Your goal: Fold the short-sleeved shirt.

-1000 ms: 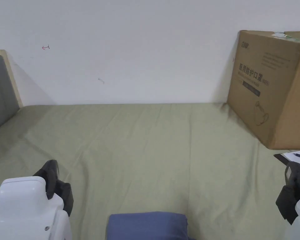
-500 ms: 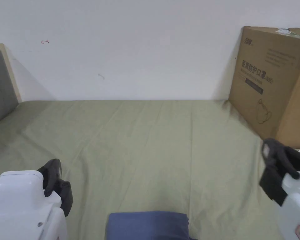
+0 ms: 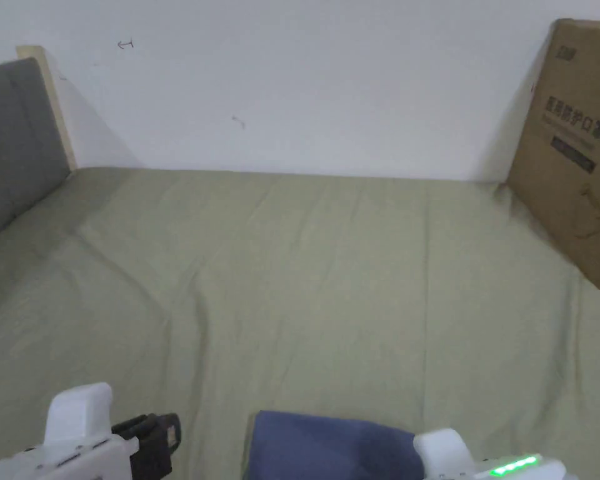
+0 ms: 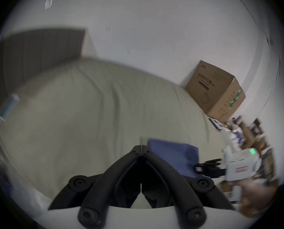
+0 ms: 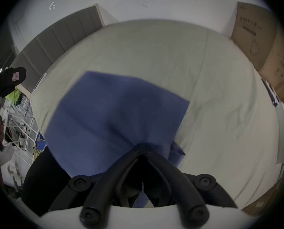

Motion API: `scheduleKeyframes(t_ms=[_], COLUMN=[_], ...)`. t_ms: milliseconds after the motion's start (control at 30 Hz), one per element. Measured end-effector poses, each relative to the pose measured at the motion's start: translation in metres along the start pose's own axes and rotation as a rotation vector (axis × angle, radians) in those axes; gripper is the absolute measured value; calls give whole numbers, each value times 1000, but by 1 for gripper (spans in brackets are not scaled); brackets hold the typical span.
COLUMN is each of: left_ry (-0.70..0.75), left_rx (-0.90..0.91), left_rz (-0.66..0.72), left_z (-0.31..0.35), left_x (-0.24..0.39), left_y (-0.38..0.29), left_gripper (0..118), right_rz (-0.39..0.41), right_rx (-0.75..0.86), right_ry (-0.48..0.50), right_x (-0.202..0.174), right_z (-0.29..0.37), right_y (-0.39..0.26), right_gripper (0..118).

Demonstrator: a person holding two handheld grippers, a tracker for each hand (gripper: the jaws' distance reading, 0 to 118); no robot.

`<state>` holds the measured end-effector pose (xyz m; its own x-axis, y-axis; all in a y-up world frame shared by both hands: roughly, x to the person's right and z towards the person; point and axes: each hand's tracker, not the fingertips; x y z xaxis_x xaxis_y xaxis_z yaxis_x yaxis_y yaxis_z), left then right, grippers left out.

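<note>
Across the middle of the head view the green bedsheet (image 3: pixel 305 275) lay bare and open for passage, hemmed only by the cardboard box (image 3: pixel 580 156) at the right edge, the grey headboard (image 3: pixel 14 137) at the upper left, and the folded blue shirt (image 3: pixel 330 447) at the bottom centre.

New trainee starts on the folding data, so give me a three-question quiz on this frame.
1. True or false: the left hand-held gripper has its jaws wide open.
2. What stands at the right end of the bed, against the wall? A) cardboard box B) laundry basket C) lamp
3. What is the right hand-held gripper shut on?

Key: 1 false, the jaws meet at the tips with nothing between them. 2 A. 3 the blue shirt.
</note>
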<state>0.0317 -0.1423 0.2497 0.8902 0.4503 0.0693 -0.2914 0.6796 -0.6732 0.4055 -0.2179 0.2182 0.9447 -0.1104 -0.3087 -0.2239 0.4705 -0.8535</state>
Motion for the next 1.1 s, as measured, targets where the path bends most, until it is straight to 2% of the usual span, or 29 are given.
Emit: scheduleKeyframes(t_ms=[67,133,167,200,233,267,300,400,500,567,667,733,767,800,833,867,933,1100], left_ry=[-124,-224,-291,-359,-420,-472,-501,-519,-601,-702,-758,-698,-677,-657,-588,-489,-494,-453], left_rx=[-189,-337,-392,-436,-469,-510,-560,-628,-715,-702,-747,-704,-697,-666,-630,-616,-636,-546], left_rz=[140,260,318,369,419,408,388,338,434,461,551,464,437,404,350,270,275,150], left_z=[-32,-61,-76,-90,-102,-117,-129,-155,-185,-198,-214,-211,-201,-193,-186,-181,-175,-139], left_x=[-24,-41,-49,-55,-59,-63,-64,-63,-56,-43,-31,-22,-13,-11,-5,-2,-8,-1], left_y=[8,10,10,10,8,8,8,3,-16,-21,-33,-31,-28,-25,-23,-24,-23,4], left_gripper=[0,0,3,16,43,92,118,117,118,118,118,118,111,79,21,16,16,16], right_rz=[-33,-20,-6,9,25,42,51,39,15,19,33,24,11,-3,-17,-37,-46,-16], right_rx=[51,52,52,55,58,61,62,55,44,41,46,54,60,64,65,72,106,147], right_ry=[31,30,30,27,23,17,11,-11,-25,-30,-31,-17,-6,1,-2,-8,-5,-22], right_x=[5,5,5,3,1,0,-2,-7,-9,-11,-9,-4,-2,0,0,-1,-5,-17], right_z=[1,1,1,3,2,2,1,2,1,-1,-2,-2,-2,-1,2,7,17,42], right_y=[-6,-5,-5,-6,-7,-7,-8,-6,-3,-2,-3,-5,-6,-7,-8,-8,-12,-15], right_gripper=[0,0,0,0,0,0,0,0,0,0,0,0,0,0,0,0,0,0])
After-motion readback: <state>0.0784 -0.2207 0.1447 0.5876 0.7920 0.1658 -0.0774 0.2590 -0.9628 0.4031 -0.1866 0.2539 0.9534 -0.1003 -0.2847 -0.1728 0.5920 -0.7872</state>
